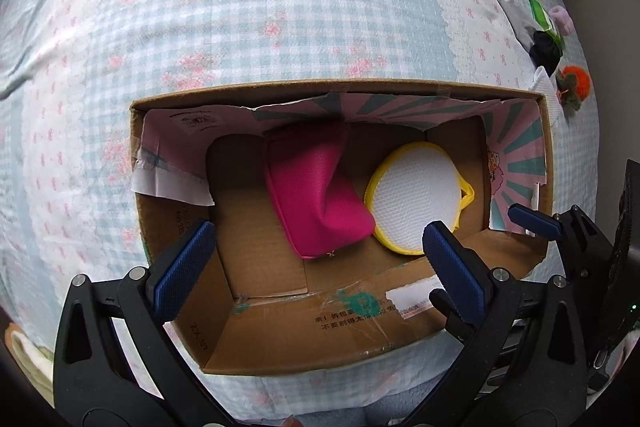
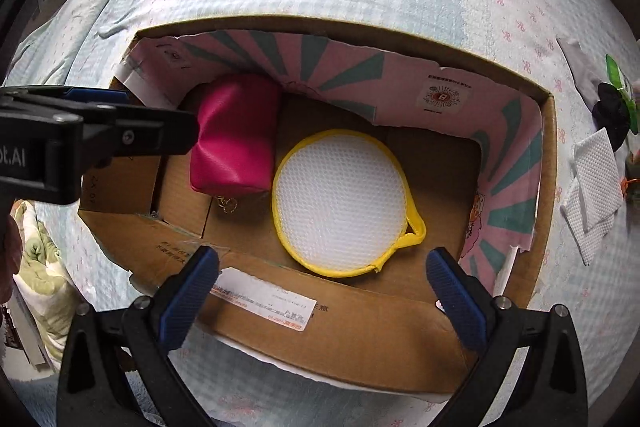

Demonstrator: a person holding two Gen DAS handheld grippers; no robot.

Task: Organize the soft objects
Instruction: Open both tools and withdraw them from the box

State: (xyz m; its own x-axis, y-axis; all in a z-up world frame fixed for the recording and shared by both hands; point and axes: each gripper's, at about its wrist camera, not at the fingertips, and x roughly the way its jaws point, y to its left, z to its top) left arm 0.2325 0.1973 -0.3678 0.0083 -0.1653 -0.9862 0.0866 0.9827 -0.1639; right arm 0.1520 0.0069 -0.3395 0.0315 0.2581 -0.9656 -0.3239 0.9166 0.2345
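An open cardboard box (image 1: 336,347) (image 2: 360,343) sits on a checked bedspread. Inside it lie a magenta pouch (image 1: 316,187) (image 2: 236,147) and a round white mesh bag with yellow trim (image 1: 416,195) (image 2: 340,203). My left gripper (image 1: 316,259) is open and empty above the box's near wall. My right gripper (image 2: 326,287) is open and empty above the near wall, close to the mesh bag. The left gripper also shows at the left of the right wrist view (image 2: 96,139), and the right gripper's blue finger shows at the right of the left wrist view (image 1: 534,221).
Outside the box to the right lie a black fabric item (image 1: 544,51) (image 2: 610,115), a white cloth (image 2: 592,187), a green packet (image 1: 540,13), a lilac item (image 1: 560,17) and an orange pompom (image 1: 576,81). The bedspread (image 1: 240,7) spreads all around.
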